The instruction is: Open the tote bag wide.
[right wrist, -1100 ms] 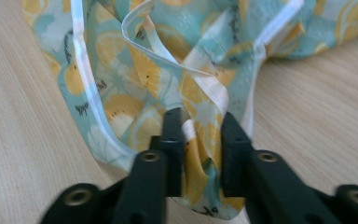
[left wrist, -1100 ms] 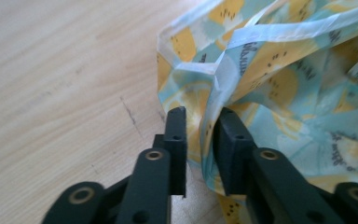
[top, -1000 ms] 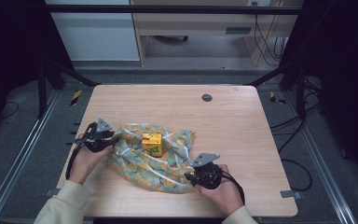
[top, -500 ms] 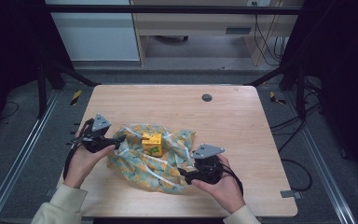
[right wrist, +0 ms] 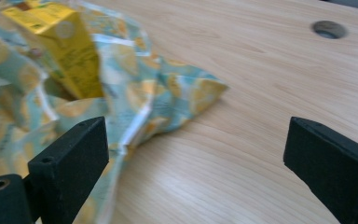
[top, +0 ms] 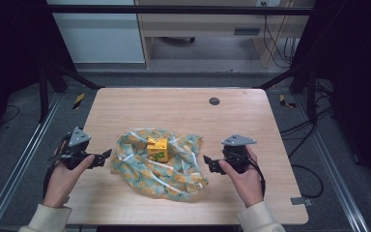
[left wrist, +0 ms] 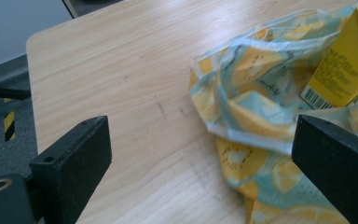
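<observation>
Where cloth (top: 162,164) lies, wooden table (top: 174,108), grey floor (top: 19,145)

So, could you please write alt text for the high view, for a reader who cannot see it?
A yellow juice carton stands on a crumpled lemon-print cloth in the middle of a wooden table. A person's hands hold the left gripper and right gripper, jaws open, beside the cloth's two ends without touching it.

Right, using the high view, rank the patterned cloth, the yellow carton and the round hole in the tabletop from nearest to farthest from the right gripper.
1. The patterned cloth: its edge lies just to the left of the right gripper, apart from the open jaws.
2. The yellow carton: standing in the middle of the cloth, farther left.
3. The round hole: toward the table's far edge, well beyond the gripper.
</observation>
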